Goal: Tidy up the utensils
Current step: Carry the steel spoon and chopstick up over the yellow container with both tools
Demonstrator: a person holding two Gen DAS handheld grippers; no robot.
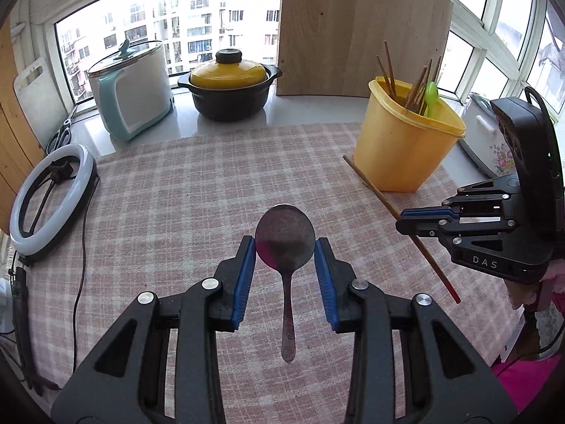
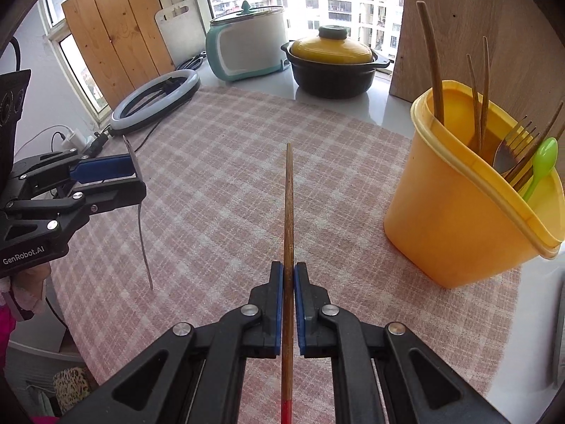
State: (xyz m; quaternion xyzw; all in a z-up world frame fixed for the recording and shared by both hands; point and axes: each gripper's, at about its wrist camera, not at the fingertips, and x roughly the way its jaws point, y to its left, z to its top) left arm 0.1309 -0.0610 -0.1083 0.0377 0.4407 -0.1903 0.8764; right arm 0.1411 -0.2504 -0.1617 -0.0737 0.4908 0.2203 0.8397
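Blue pads on the left gripper [image 1: 284,247] pressed the bowl of a metal spoon [image 1: 285,243] from both sides, its fingers clamped on it and the handle hanging toward six o'clock, clear of the checked cloth [image 1: 176,194] on the worktop. The right gripper [image 2: 289,272] had its fingers closed tight on a wooden chopstick [image 2: 288,212], whose plain tip pointed to twelve o'clock and whose red end ran back past the fingers. At two o'clock of the chopstick stood a yellow holder [image 2: 459,219] on the cloth, carrying more chopsticks, a fork [image 2: 512,148] and a green spoon [image 2: 542,162]. Farther off toward twelve o'clock sat a black pot with a yellow lid [image 2: 333,63] and a white and teal cooker [image 2: 247,46]; a ring light [image 2: 155,100] lay at ten o'clock.
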